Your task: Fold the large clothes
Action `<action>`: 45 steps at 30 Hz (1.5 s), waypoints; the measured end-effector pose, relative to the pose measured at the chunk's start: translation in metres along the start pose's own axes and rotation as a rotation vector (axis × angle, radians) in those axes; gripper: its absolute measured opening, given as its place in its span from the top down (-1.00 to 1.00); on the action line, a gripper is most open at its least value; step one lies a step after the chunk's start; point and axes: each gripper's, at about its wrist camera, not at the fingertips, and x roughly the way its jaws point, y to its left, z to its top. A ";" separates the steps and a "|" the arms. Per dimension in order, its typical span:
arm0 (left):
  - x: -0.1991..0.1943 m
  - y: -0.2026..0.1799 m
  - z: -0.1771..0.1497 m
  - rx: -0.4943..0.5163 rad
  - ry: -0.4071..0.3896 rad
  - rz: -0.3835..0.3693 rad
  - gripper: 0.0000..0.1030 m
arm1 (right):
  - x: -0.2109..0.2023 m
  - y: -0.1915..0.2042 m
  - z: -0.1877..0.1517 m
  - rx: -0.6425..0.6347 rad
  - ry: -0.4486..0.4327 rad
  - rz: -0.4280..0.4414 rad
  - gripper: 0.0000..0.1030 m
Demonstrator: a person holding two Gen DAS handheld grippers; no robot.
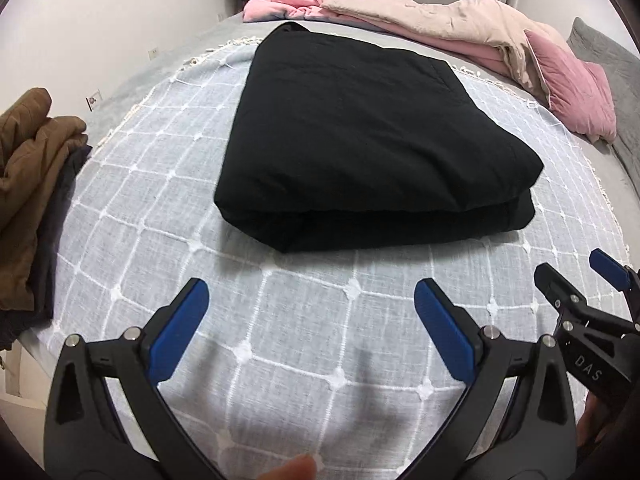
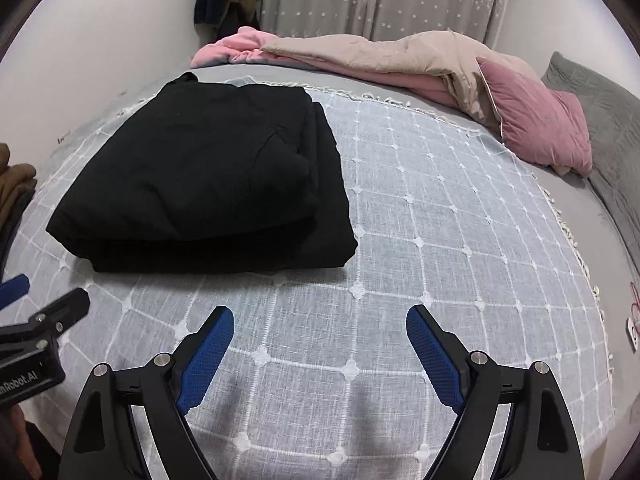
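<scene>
Only the right wrist view shows black garment (image 2: 208, 176) side layers.

I'm looking at the black garment (image 1: 360, 128), folded into a thick, neat rectangle of stacked layers. It lies flat on the checked blanket (image 1: 280, 312), rounded fold edge toward me, its far end close to the blanket's fringed edge.
</scene>
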 end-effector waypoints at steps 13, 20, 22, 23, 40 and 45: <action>0.000 0.001 0.004 0.003 -0.011 -0.013 -0.98 | 0.005 0.000 0.001 0.015 0.001 0.054 -0.73; 0.000 0.000 0.003 0.005 -0.010 -0.012 -0.98 | 0.006 -0.002 0.000 0.021 0.007 0.064 -0.73; 0.000 0.000 0.003 0.005 -0.010 -0.013 -0.98 | 0.006 -0.001 0.000 0.022 0.009 0.066 -0.73; 0.000 0.001 0.003 0.005 -0.010 -0.012 -0.98 | 0.007 -0.001 0.000 0.023 0.009 0.066 -0.73; -0.001 0.002 0.004 0.004 -0.015 -0.009 -0.98 | 0.007 -0.001 0.000 0.026 0.004 0.067 -0.73; 0.000 0.002 0.004 0.008 -0.016 -0.007 -0.98 | 0.006 -0.001 0.001 0.029 0.002 0.069 -0.73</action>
